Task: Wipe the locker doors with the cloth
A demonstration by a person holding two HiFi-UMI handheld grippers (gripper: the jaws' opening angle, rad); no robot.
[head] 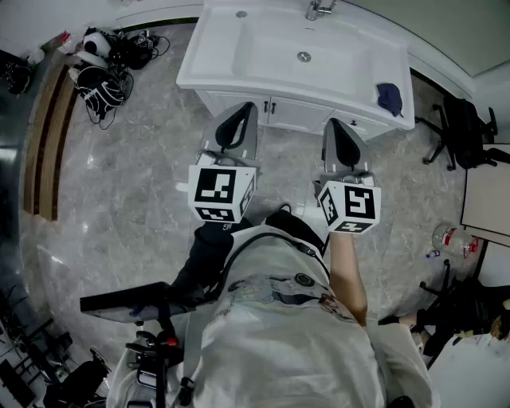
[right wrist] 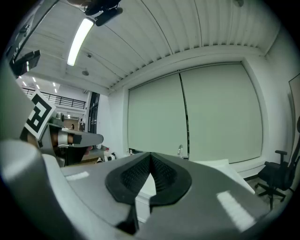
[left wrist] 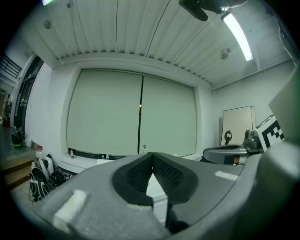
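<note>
A dark blue cloth (head: 389,97) lies crumpled on the right end of the white sink counter (head: 207,68). Below the basin are the white cabinet doors (head: 299,115) with small dark knobs. I hold both grippers side by side, pointing roughly level at this cabinet from a short way off. My left gripper (head: 237,121) is shut with nothing between its ribbed pads (left wrist: 161,173). My right gripper (head: 344,135) is shut and empty as well, its pads (right wrist: 161,174) meeting at the tip. Neither gripper touches the cloth or the doors.
Bags and a helmet (head: 100,80) are piled at the far left by wooden steps (head: 44,143). A black office chair (head: 462,131) and a plastic bottle (head: 450,237) stand on the right. A faucet (head: 319,9) sits behind the basin. Closed blinds (left wrist: 131,117) cover the window ahead.
</note>
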